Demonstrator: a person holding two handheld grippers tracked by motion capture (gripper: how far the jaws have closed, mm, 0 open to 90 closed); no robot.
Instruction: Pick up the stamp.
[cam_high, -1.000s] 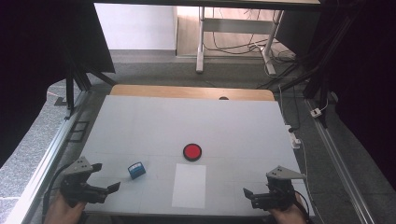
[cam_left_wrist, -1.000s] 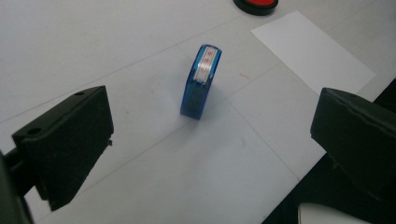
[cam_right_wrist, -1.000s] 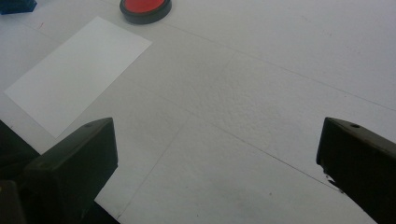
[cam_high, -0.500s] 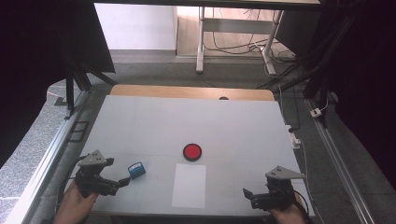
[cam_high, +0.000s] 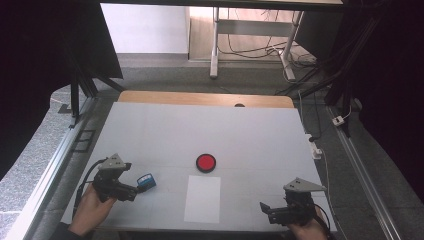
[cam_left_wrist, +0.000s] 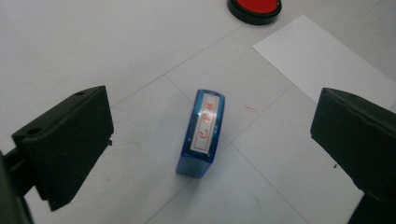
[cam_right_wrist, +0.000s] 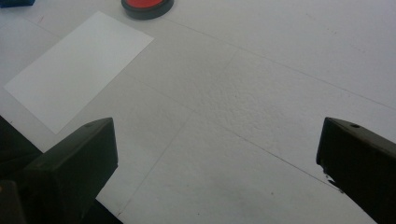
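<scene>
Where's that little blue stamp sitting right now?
In the high view the blue stamp lies on the white table near its front left, just ahead of the open left gripper, left of the white paper sheet.

blue stamp lying on worktop, white label on its upper face, red-framed red marks (too blurred to read), nothing else legible

A translucent, glossy blue plastic stamp is being seen lying on the matt, faintly grained white table; a smooth matt paper sheet and glossy red ink pad are being shown.
</scene>
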